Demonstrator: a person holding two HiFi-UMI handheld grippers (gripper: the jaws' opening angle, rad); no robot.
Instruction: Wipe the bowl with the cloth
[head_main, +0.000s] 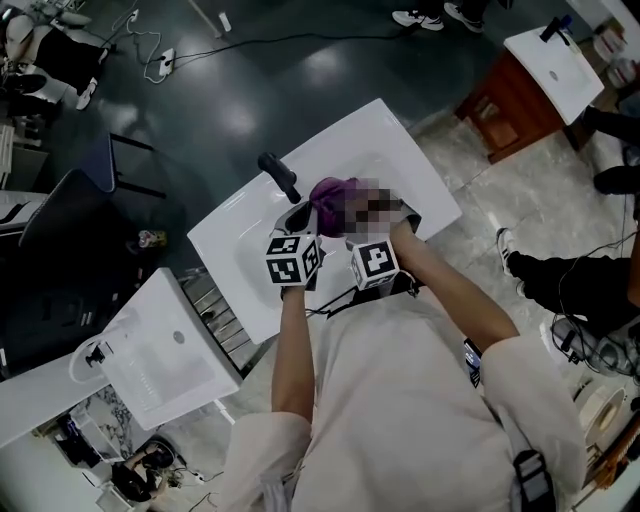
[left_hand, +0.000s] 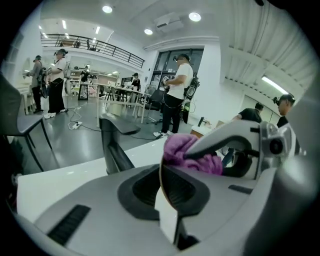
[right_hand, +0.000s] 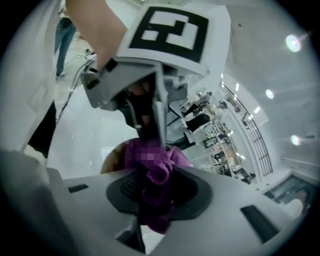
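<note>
At centre frame of the head view, over the white washbasin tabletop (head_main: 405, 150), both grippers are meeting. Left gripper (left_hand: 165, 192) fingers are clamping the thin rim of the brown bowl (right_hand: 110, 160). Right gripper (right_hand: 155, 192) fingers are pinching the purple cloth (head_main: 333, 195), which is bunching against the bowl, lower right of the black faucet (head_main: 280, 176).

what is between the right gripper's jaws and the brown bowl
The crumpled purple cloth: the right gripper is shut on it, and it bunches in front of the brown bowl. The right gripper view shows this.
</note>
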